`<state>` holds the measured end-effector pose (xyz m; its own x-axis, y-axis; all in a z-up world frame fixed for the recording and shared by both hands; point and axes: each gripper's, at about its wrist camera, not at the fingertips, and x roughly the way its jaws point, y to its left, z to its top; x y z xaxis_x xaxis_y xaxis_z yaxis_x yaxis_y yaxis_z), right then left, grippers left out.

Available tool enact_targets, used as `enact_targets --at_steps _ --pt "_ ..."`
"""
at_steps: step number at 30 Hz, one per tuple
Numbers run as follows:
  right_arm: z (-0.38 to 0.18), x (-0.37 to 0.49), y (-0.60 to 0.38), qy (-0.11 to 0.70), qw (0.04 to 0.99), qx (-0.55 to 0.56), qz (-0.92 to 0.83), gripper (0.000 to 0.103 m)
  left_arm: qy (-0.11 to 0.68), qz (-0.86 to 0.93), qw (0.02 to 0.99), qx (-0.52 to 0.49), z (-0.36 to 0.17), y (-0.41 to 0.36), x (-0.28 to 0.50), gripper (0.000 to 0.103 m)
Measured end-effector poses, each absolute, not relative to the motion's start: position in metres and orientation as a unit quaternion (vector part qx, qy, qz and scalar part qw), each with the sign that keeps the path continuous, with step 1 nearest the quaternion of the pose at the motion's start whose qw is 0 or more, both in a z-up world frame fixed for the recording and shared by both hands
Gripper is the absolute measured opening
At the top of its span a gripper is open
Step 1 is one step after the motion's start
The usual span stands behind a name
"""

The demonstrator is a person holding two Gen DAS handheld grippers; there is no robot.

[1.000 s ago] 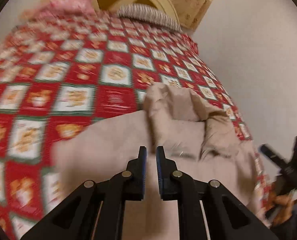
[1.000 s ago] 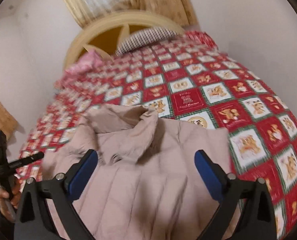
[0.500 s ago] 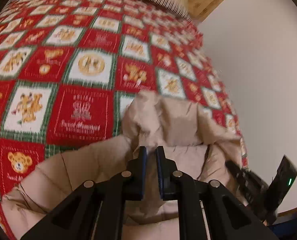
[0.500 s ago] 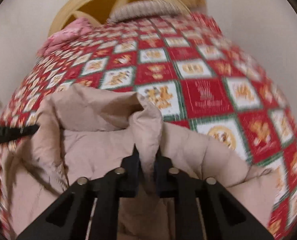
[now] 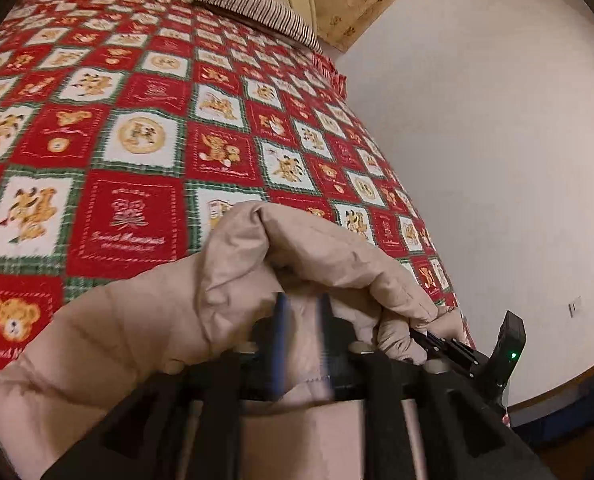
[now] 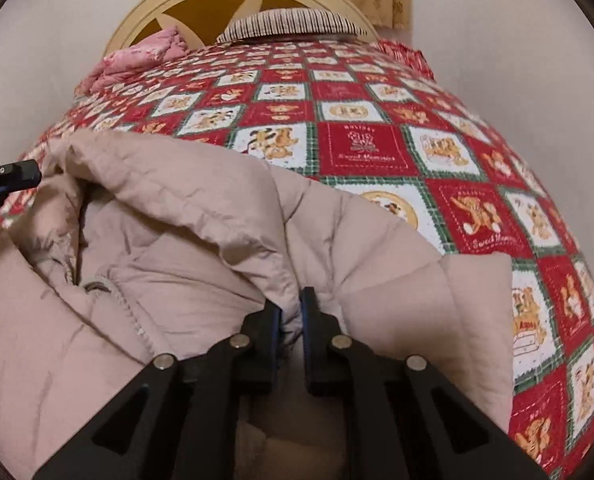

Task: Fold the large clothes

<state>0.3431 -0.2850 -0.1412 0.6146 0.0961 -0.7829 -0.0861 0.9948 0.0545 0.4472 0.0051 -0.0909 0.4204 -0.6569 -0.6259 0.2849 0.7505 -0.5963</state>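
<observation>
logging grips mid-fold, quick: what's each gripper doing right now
left gripper: jaws opening, beige puffer jacket fabric between the blurred fingers.
right gripper: shut on a fold of the puffer jacket's collar edge.

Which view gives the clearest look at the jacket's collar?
The right wrist view: the collar lies spread open across the frame, sharp, its edge running down between the right gripper. The left wrist view shows only a bunched fold of it, with blurred fingers below.

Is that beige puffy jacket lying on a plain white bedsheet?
No. The jacket lies on a red, green and white checked bedspread printed with teddy bears.
</observation>
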Motion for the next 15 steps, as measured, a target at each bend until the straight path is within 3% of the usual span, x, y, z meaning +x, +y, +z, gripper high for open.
enact_targets --at_steps 1,7,12,15 --pt "-0.141 0.342 -0.284 0.434 0.900 0.003 0.050 0.011 0.449 -0.290 0.818 -0.212 -0.091 0.008 0.446 0.102" --pt "-0.143 0.341 -0.288 0.429 0.901 0.021 0.058 0.011 0.435 -0.257 0.840 -0.198 -0.084 0.012 0.444 0.102" --pt "-0.143 0.341 -0.288 0.427 0.902 0.025 0.060 0.011 0.491 -0.225 0.831 -0.134 -0.107 -0.017 0.460 0.102" --pt "-0.143 0.340 -0.289 0.424 0.903 0.030 0.061 0.011 0.520 -0.215 0.810 -0.165 -0.125 -0.026 0.476 0.102"
